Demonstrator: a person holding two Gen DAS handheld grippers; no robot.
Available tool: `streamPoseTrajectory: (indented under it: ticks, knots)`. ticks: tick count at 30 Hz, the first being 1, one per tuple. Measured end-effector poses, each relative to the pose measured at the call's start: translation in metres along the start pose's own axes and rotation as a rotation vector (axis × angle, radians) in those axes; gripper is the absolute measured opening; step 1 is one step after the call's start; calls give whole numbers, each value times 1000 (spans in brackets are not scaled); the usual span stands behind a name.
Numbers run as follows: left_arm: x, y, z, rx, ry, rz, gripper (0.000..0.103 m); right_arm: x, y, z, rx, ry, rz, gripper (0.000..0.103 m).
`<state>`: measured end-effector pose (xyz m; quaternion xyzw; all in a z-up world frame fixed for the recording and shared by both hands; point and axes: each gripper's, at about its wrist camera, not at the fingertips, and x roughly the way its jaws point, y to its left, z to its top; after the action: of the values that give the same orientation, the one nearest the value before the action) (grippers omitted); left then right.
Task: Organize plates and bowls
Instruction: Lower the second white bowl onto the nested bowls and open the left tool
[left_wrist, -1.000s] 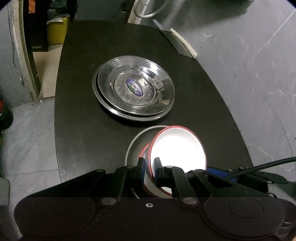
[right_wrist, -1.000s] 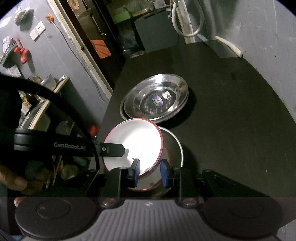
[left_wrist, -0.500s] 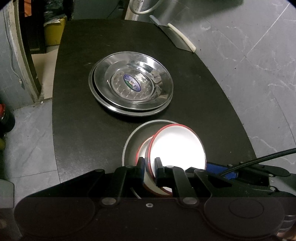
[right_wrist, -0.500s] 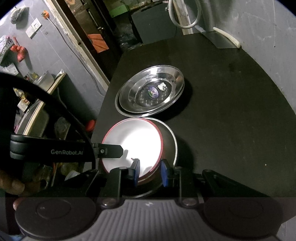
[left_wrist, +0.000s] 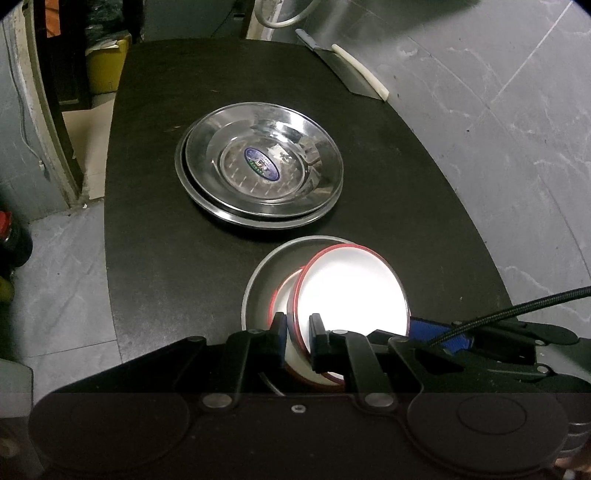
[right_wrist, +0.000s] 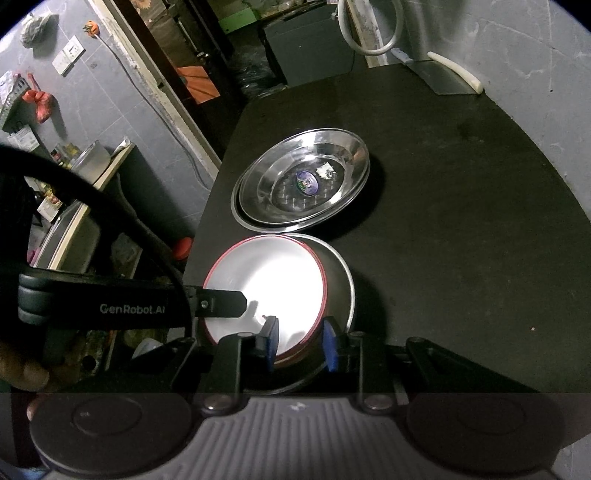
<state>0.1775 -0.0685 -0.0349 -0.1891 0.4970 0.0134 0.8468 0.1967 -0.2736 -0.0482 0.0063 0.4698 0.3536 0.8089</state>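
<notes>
On the black table (left_wrist: 155, 258), a white bowl (left_wrist: 351, 291) is being gripped at its near rim by the left gripper (left_wrist: 298, 332), jaws clamped on it. The bowl is sitting nested in a steel bowl (right_wrist: 341, 280). Its other side is being straddled by the right gripper (right_wrist: 301, 345); contact cannot be told. Stacked plates (left_wrist: 262, 166) are lying just beyond.

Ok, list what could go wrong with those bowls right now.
1. The top bowl sits tilted and off-centre in the steel bowl; if the left claw lets go of its rim, it may slide or clatter.
2. The right claw straddles both bowls' rims; lifting from there could drag the steel bowl along.
3. The stack stands by the table edge, so a shove could send it off.
</notes>
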Motion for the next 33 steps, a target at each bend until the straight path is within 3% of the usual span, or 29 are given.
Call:
streamPoseTrajectory:
  ticks: [33]
  knots:
    - [0,-9,2,24,25,43,16,2,-7,2,-12,21,31,32]
